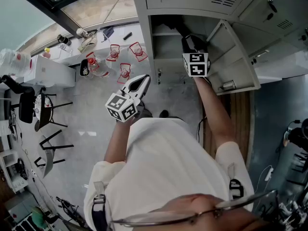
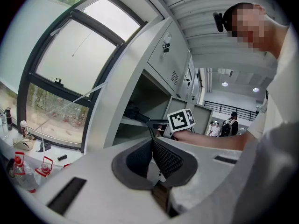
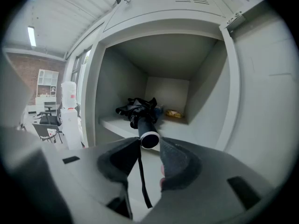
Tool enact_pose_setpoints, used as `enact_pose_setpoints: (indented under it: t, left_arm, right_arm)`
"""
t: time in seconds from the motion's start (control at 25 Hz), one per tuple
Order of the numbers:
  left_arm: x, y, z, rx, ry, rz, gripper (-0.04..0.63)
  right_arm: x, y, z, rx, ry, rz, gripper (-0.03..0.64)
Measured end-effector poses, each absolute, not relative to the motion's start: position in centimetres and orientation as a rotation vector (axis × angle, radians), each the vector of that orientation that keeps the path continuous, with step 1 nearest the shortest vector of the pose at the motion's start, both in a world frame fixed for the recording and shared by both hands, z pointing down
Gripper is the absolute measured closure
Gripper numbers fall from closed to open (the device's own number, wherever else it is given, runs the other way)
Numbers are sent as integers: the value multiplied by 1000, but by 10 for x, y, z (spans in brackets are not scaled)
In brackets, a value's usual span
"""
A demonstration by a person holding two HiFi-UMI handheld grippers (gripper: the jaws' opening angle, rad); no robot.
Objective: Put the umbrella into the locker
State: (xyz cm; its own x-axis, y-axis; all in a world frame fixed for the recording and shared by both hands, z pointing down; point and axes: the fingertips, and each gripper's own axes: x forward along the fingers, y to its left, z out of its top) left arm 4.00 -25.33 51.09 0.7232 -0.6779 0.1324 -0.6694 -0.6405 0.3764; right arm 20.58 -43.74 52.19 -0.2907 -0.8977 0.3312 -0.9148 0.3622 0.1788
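The black folded umbrella (image 3: pixel 139 110) lies on the shelf (image 3: pixel 114 124) inside the open grey locker (image 3: pixel 208 83). Its handle (image 3: pixel 148 135), ending in a white cap, sticks out toward me. My right gripper (image 3: pixel 149 143) is closed on that handle end, with both pads touching it and a black strap (image 3: pixel 141 181) hanging down between the jaws. In the head view the right gripper (image 1: pixel 193 44) reaches into the locker opening. My left gripper (image 1: pixel 141 84) hangs to the left of the locker, shut and empty; in its own view the left gripper (image 2: pixel 152 143) has its pads meeting at the tips.
The locker door (image 1: pixel 236 61) stands swung open on the right. A small yellow item (image 3: pixel 174 113) lies at the back of the shelf. Several bottles (image 1: pixel 118 59) sit by the window ledge on the left, with a black chair (image 1: pixel 45 109) nearby. People (image 2: pixel 228 123) stand far off.
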Motion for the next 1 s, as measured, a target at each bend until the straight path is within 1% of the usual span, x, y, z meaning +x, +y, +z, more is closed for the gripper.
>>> enact_pose_setpoints:
  t: [0.72, 1.0]
  left_arm:
    - [32, -266, 514, 2493, -1103, -64, 591]
    - [24, -268, 511, 2489, -1135, -72, 591]
  right_arm:
    - [133, -447, 518, 1311, -2466, -22, 466]
    - [111, -454, 519, 1250, -2505, -7, 466]
